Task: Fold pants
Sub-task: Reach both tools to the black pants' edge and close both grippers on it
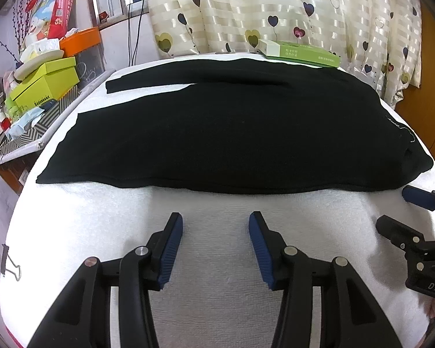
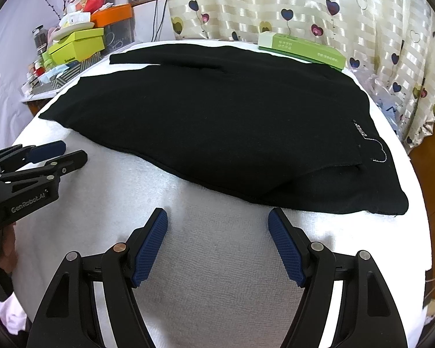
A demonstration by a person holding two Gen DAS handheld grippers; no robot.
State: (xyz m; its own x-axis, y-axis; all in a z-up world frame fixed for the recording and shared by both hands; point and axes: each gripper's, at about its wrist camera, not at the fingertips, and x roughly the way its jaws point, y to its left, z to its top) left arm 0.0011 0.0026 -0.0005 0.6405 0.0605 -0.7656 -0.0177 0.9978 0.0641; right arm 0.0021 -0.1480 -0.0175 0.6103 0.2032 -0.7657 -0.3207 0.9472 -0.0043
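Note:
Black pants (image 1: 223,133) (image 2: 217,127) lie flat on a white towel-covered table (image 1: 217,220) (image 2: 223,246), legs running left, waistband with a small white logo at the right. My left gripper (image 1: 216,220) hovers open over bare towel just short of the near leg's front edge. In the left wrist view the right gripper (image 1: 397,211) shows at the right edge, open, near the waistband corner. My right gripper (image 2: 217,217) is open in front of the waistband side's near hem. The left gripper (image 2: 72,152) appears open at the left of the right wrist view.
A green box (image 1: 301,53) (image 2: 304,47) rests at the table's far edge before a heart-print curtain (image 1: 275,8). A cluttered shelf with boxes (image 1: 46,81) (image 2: 78,46) stands at the far left. A binder clip (image 1: 10,261) grips the towel at the left edge.

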